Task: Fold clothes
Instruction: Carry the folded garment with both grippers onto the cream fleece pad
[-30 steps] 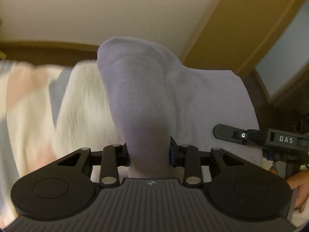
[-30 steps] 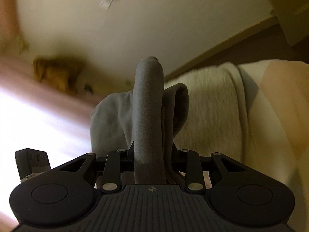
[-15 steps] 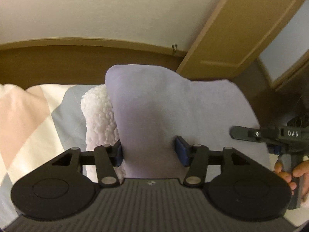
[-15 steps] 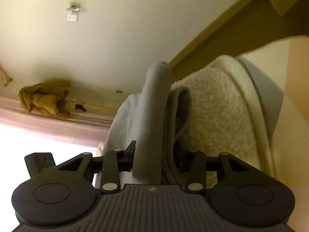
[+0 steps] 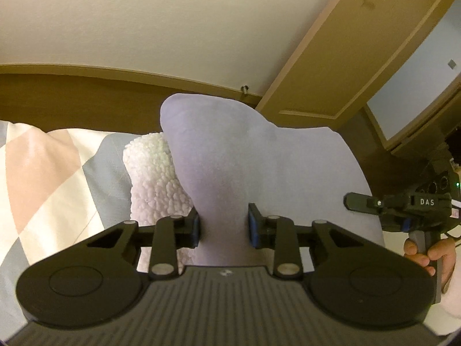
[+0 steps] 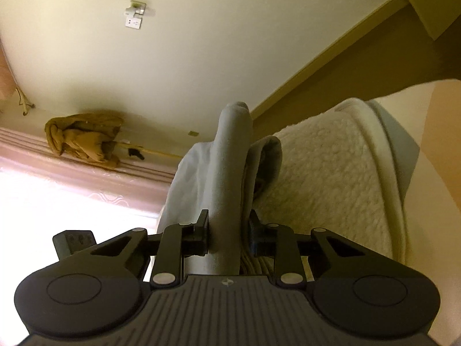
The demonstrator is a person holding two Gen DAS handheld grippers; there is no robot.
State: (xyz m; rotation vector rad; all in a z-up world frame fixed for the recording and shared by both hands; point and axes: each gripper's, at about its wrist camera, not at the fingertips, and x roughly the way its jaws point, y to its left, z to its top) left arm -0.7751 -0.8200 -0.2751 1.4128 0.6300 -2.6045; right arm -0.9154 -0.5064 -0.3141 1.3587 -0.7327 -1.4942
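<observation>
A pale lilac-grey garment (image 5: 253, 155) with a white fleece lining (image 5: 152, 178) fills the middle of the left wrist view. My left gripper (image 5: 223, 226) is shut on a bunched fold of it. In the right wrist view the same garment (image 6: 227, 167) stands up as a grey ridge, with its cream fleece side (image 6: 331, 173) to the right. My right gripper (image 6: 229, 230) is shut on that ridge. The right gripper also shows in the left wrist view (image 5: 403, 204) at the garment's right edge, held by a hand.
A bed cover with pink, cream and grey diamonds (image 5: 49, 178) lies to the left. A wooden headboard (image 5: 86, 98) and a door (image 5: 345, 57) are behind. A brown jacket (image 6: 83, 135) hangs on the wall near the curtains.
Both views tilted and steadied from blurred. The jaws of both grippers stand a little wider apart on the cloth than a second ago. The garment has sunk lower in the left view.
</observation>
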